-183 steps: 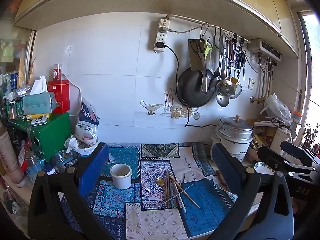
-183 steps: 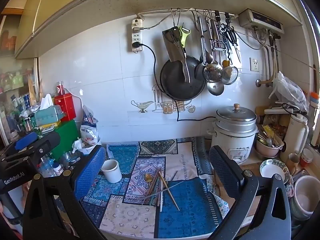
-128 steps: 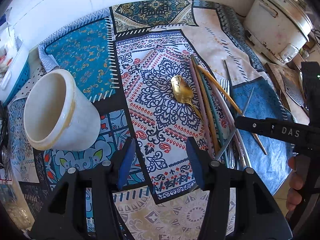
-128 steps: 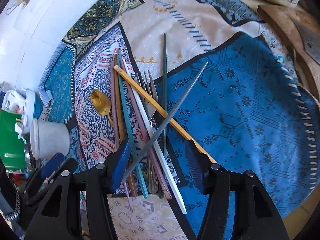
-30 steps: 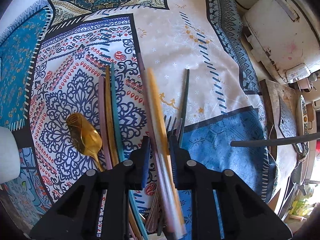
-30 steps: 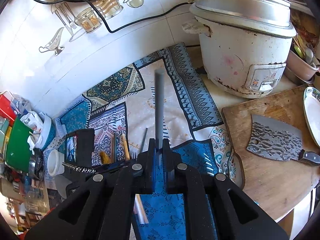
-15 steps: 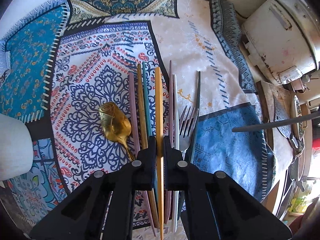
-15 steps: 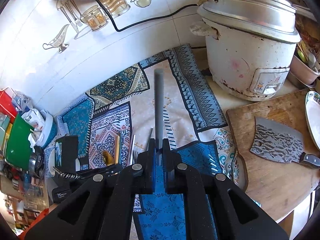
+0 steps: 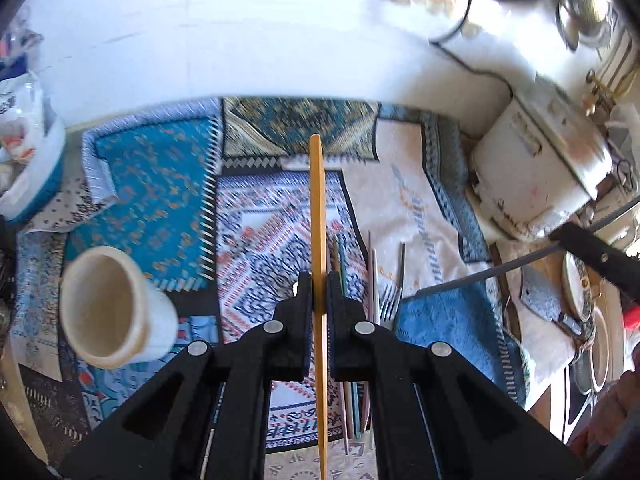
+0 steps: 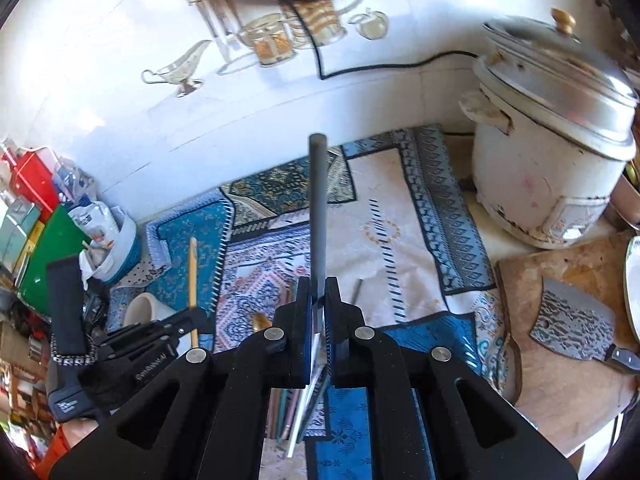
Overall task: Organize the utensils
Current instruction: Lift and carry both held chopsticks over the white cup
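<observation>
My left gripper [image 9: 319, 282] is shut on a yellow chopstick [image 9: 317, 208], held clear above the patterned cloth [image 9: 156, 184]; the stick points away from me. A white cup [image 9: 112, 308] stands empty to its lower left. Below the jaws lie the other utensils: several chopsticks [image 9: 374, 276] and a fork [image 9: 387, 305]. My right gripper [image 10: 317, 286] is shut on a grey chopstick [image 10: 318, 200], also lifted and pointing toward the wall. In the right wrist view the left gripper [image 10: 188, 318] with its yellow chopstick [image 10: 193, 276] is at the left, near the cup [image 10: 144, 308]. A gold spoon [image 10: 260, 321] peeks beside my right fingers.
A white rice cooker [image 10: 552, 152] stands at the back right. A cleaver [image 10: 576, 328] lies on a wooden board [image 10: 560, 380] at the right, beside a plate [image 9: 576, 280]. A green box [image 10: 52, 252], bags and tins crowd the left edge. A person's hand [image 9: 608, 420] shows at the lower right.
My left gripper closed on the yellow chopstick and lifted it off the pile, tilting up so the wall and cup came into view. My right gripper, still holding the grey chopstick, shifted slightly.
</observation>
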`<action>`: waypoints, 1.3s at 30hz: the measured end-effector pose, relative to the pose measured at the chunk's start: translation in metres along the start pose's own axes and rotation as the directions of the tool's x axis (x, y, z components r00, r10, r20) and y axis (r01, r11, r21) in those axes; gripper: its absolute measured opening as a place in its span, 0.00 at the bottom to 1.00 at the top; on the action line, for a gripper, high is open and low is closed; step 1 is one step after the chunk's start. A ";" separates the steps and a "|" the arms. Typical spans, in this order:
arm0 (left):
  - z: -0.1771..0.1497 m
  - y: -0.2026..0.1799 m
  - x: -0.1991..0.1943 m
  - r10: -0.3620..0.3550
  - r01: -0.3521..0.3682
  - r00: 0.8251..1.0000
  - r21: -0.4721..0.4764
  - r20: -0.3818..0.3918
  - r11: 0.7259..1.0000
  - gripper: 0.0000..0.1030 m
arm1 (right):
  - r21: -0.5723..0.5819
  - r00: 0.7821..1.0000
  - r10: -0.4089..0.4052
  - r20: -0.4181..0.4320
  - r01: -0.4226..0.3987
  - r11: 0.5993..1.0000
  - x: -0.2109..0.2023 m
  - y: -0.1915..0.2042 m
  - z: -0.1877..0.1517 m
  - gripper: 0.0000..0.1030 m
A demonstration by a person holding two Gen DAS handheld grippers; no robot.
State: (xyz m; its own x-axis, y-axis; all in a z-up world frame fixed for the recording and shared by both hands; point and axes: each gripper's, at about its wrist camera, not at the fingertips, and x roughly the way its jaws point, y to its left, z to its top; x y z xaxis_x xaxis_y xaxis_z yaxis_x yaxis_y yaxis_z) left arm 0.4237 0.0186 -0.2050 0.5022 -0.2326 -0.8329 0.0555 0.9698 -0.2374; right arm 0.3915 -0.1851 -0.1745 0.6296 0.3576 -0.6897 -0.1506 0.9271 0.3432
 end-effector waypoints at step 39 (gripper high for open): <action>0.056 0.159 -0.067 0.166 -0.130 0.919 -0.123 0.358 0.984 0.04 | -0.222 0.975 0.215 -0.058 -0.222 0.949 0.044 0.188 0.009 0.05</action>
State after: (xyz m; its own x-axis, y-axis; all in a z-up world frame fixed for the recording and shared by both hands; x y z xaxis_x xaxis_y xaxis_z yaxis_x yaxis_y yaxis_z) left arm 0.4472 0.1920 -0.1591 0.7797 -0.0267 -0.6255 -0.1164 0.9755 -0.1868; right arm 0.3980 0.0040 -0.1347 0.5375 0.5545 -0.6354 -0.4520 0.8255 0.3381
